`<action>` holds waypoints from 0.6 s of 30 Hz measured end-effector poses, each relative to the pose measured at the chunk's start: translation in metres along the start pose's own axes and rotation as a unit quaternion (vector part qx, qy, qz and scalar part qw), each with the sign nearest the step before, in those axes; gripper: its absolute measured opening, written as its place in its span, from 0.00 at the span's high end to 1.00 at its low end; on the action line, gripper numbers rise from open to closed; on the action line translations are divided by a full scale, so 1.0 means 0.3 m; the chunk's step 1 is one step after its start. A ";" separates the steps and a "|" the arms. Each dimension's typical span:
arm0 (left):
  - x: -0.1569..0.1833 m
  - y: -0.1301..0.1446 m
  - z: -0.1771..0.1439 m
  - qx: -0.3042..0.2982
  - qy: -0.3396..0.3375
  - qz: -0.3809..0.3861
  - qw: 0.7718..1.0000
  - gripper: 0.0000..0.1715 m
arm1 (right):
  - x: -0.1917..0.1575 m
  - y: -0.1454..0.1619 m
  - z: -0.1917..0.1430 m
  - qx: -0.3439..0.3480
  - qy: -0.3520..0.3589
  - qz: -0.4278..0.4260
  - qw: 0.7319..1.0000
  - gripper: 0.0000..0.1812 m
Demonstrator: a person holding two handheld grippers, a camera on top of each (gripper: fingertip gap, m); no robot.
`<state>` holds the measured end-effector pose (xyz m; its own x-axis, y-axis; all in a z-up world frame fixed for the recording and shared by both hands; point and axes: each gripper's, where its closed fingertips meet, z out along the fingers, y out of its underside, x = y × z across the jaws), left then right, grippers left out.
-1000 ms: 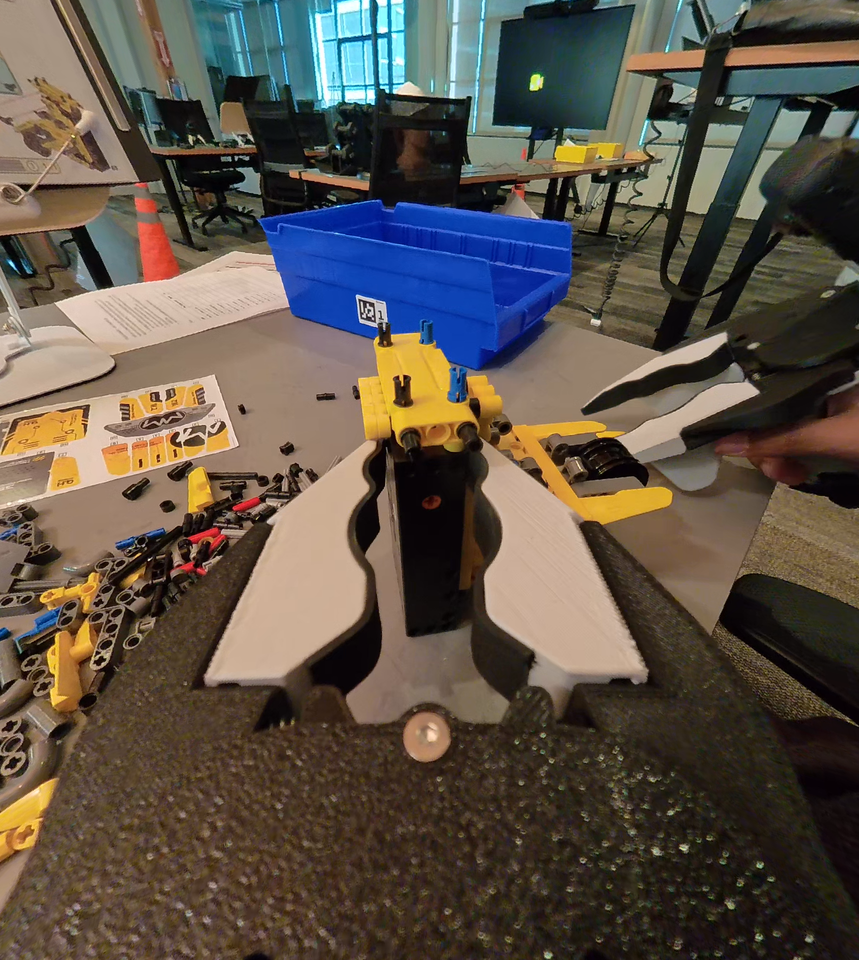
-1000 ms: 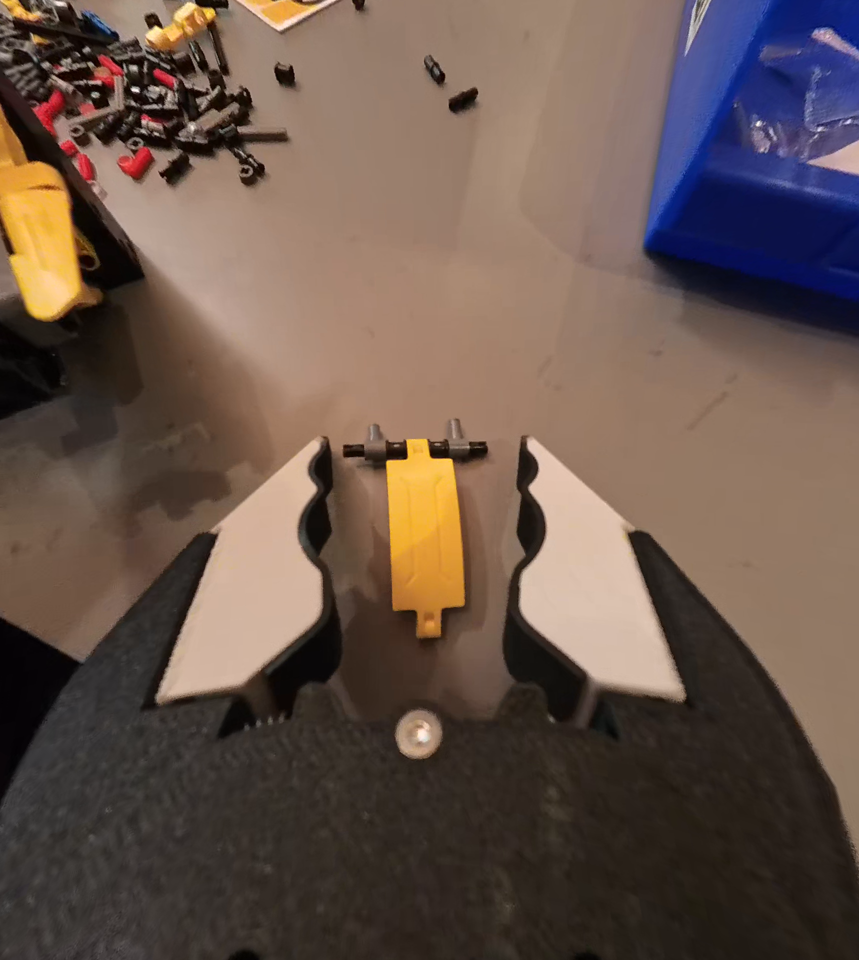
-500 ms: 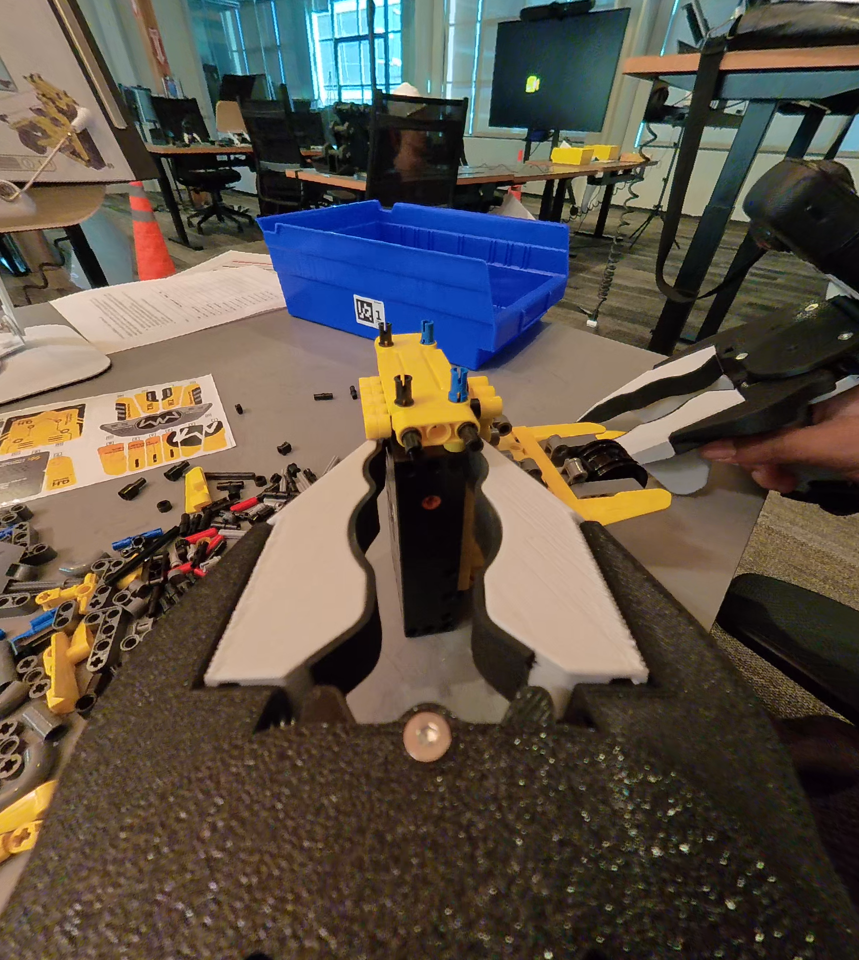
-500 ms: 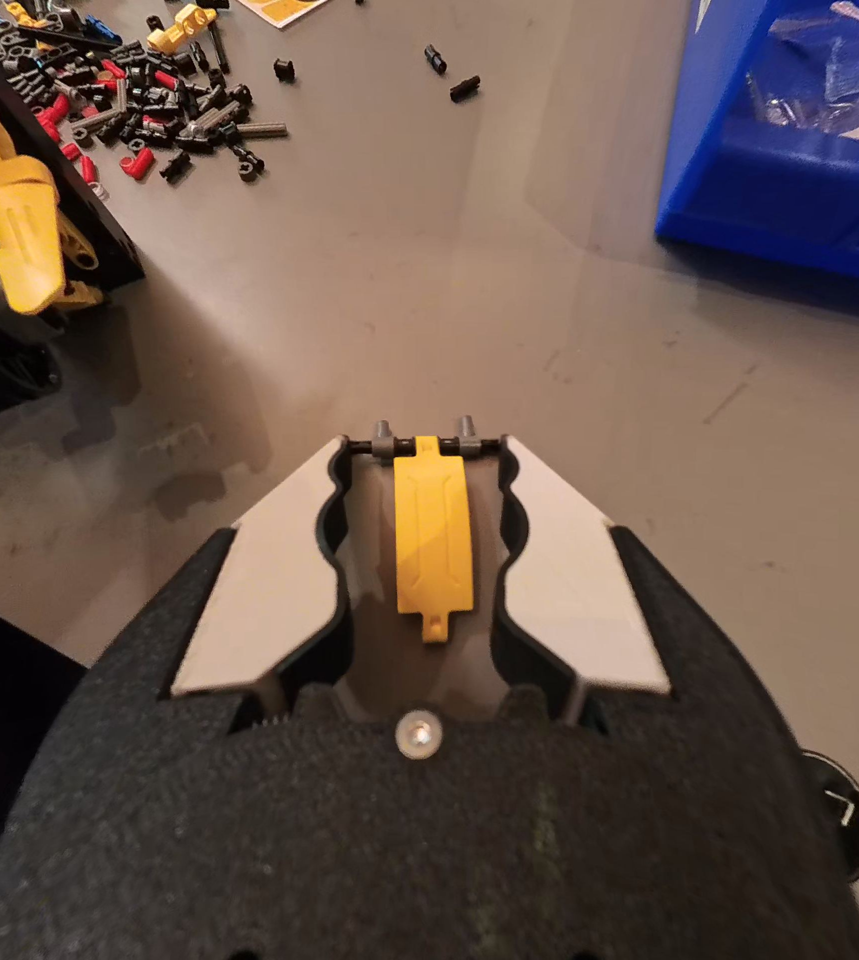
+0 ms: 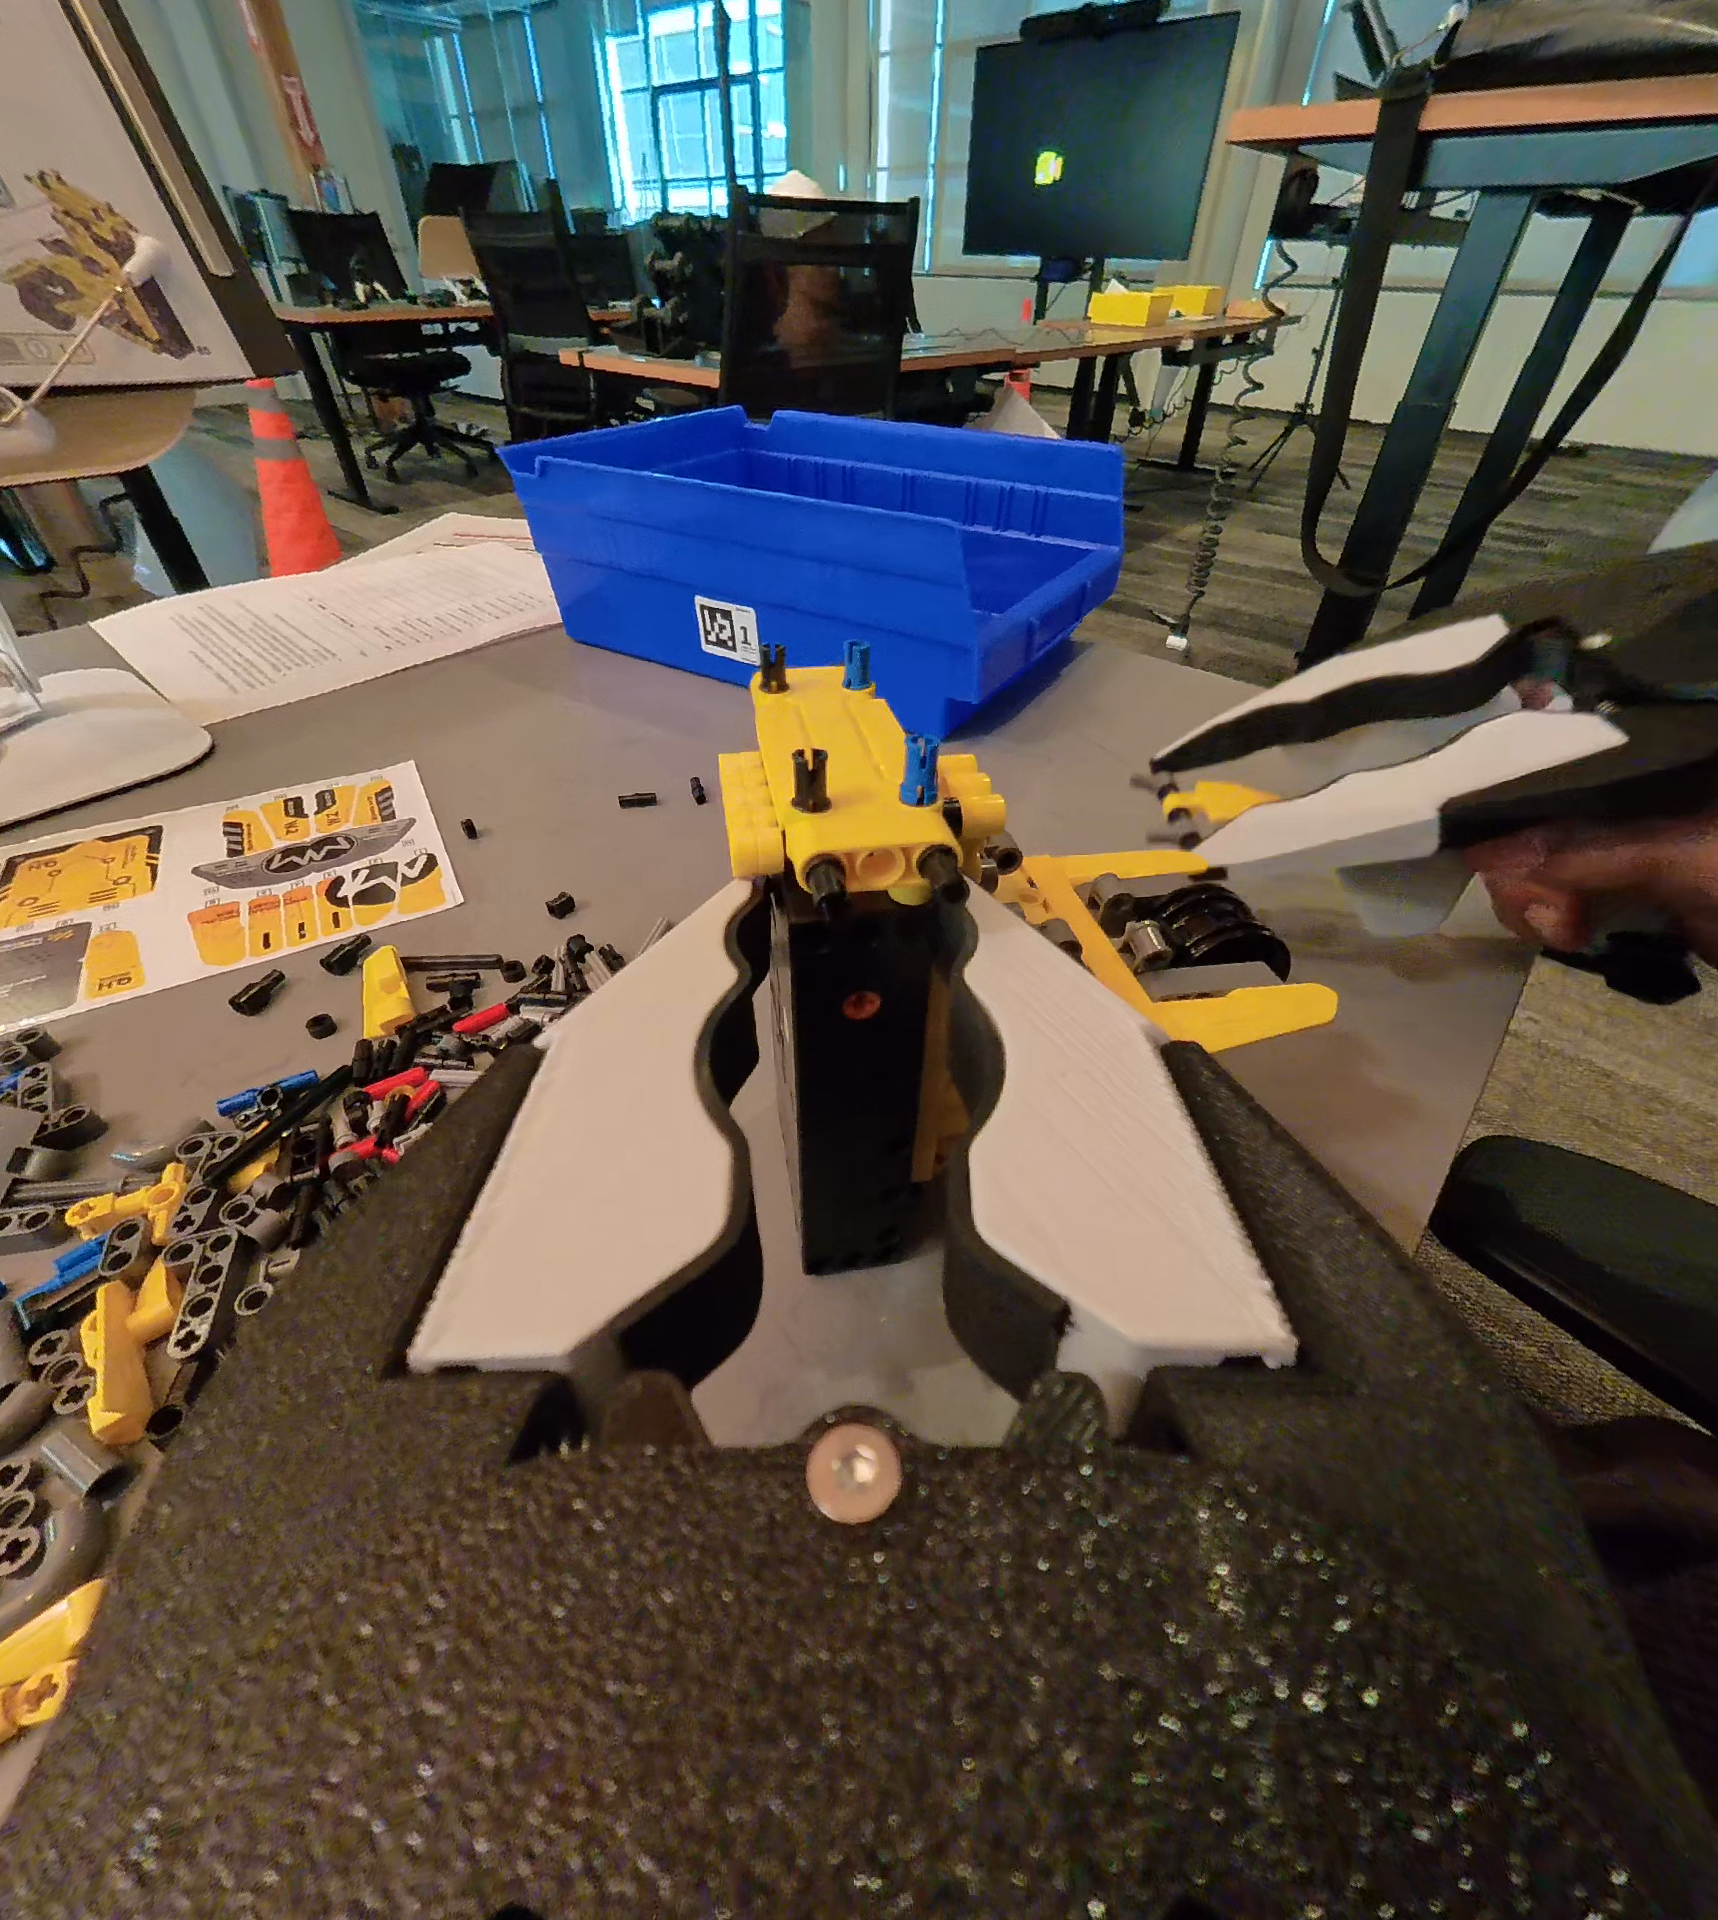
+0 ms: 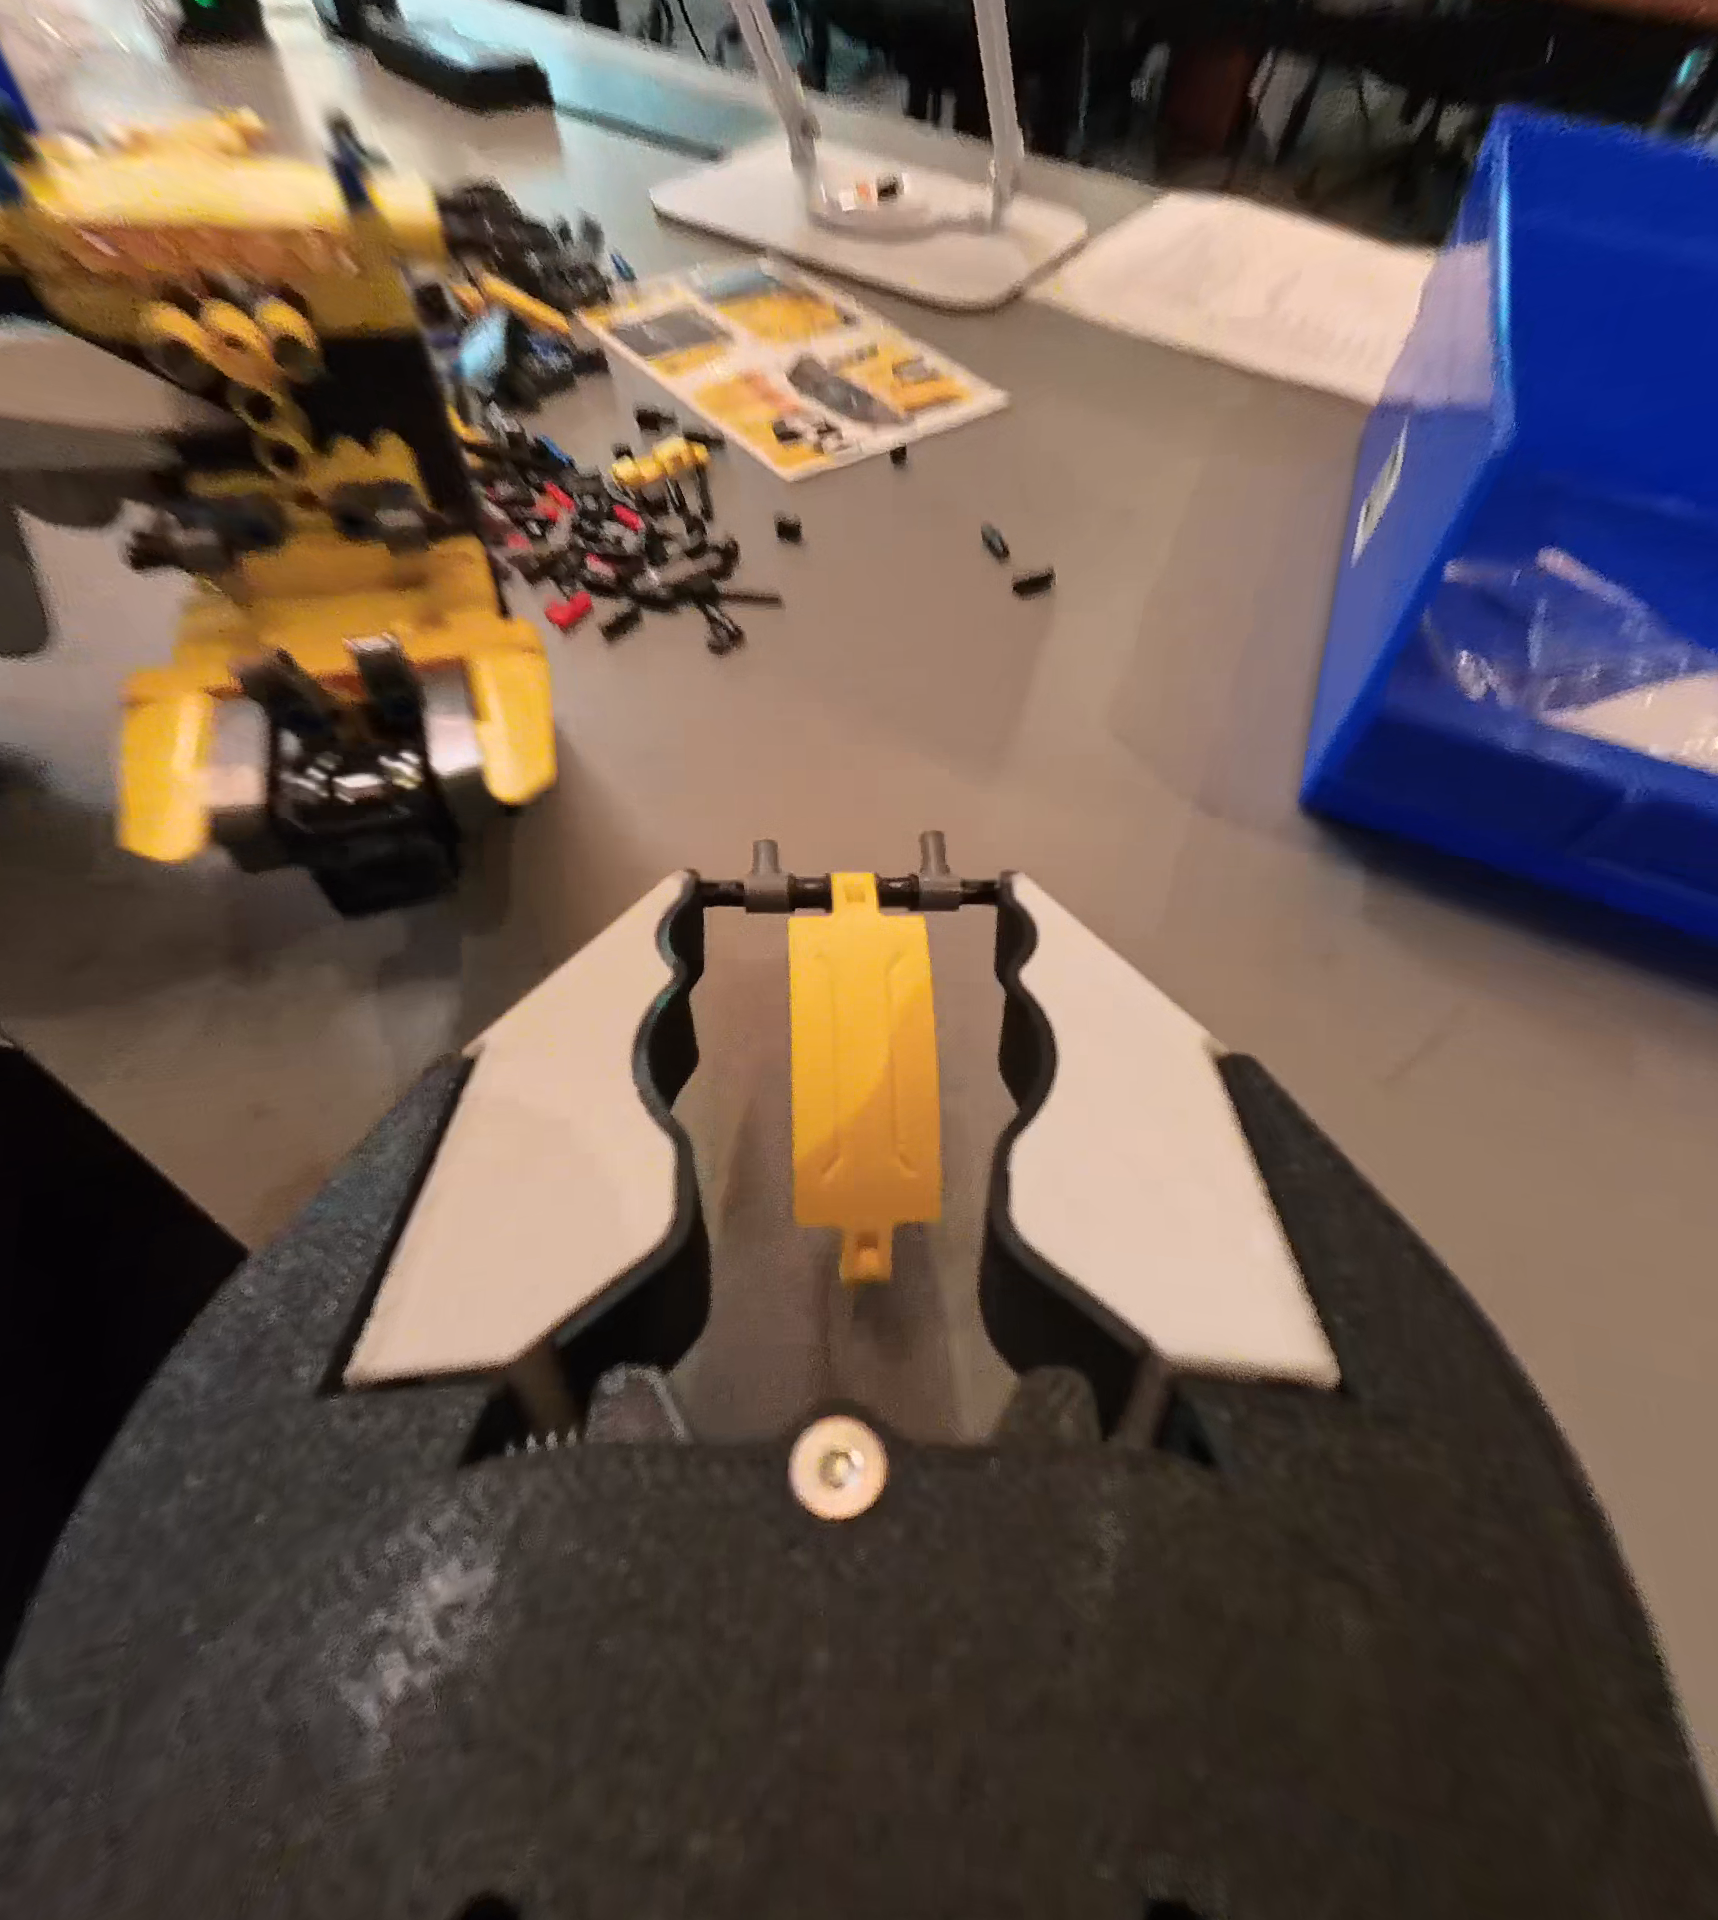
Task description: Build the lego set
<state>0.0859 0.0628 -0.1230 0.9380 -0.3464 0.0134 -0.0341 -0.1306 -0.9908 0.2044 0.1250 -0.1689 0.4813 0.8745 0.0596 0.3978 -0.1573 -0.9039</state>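
The right gripper point(image 6: 850, 883) is clamped on the black axle of a small yellow panel point(image 6: 863, 1081), low centre in its view; a second ago it lay flat on the grey table point(image 6: 1198, 831) between spread fingers, and now it is lifted and turned toward the model. The left gripper point(image 5: 860, 914) stays clamped on the black-and-yellow toy model point(image 5: 855, 821), centre frame. Loose parts point(image 5: 211, 1164) lie lower left; a blue bin point(image 5: 834, 540) stands beyond.

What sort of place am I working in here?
Probably an open-plan office or lab, with a worktable set up for toy building. Behind the grey table stand rows of desks with office chairs and a wall monitor; on the table lie loose building-set parts and a blue bin.
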 end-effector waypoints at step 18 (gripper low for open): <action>-0.013 0.001 0.003 0.000 0.006 -0.026 1.000 0.83 | -0.331 -0.326 0.095 0.042 -0.225 0.072 0.971 0.70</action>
<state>0.0827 0.0649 -0.1235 0.9342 -0.3506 0.0657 0.0137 -0.1487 -0.9888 0.0954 0.0665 -0.0986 0.1300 0.9611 -0.2436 0.2766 -0.2711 -0.9220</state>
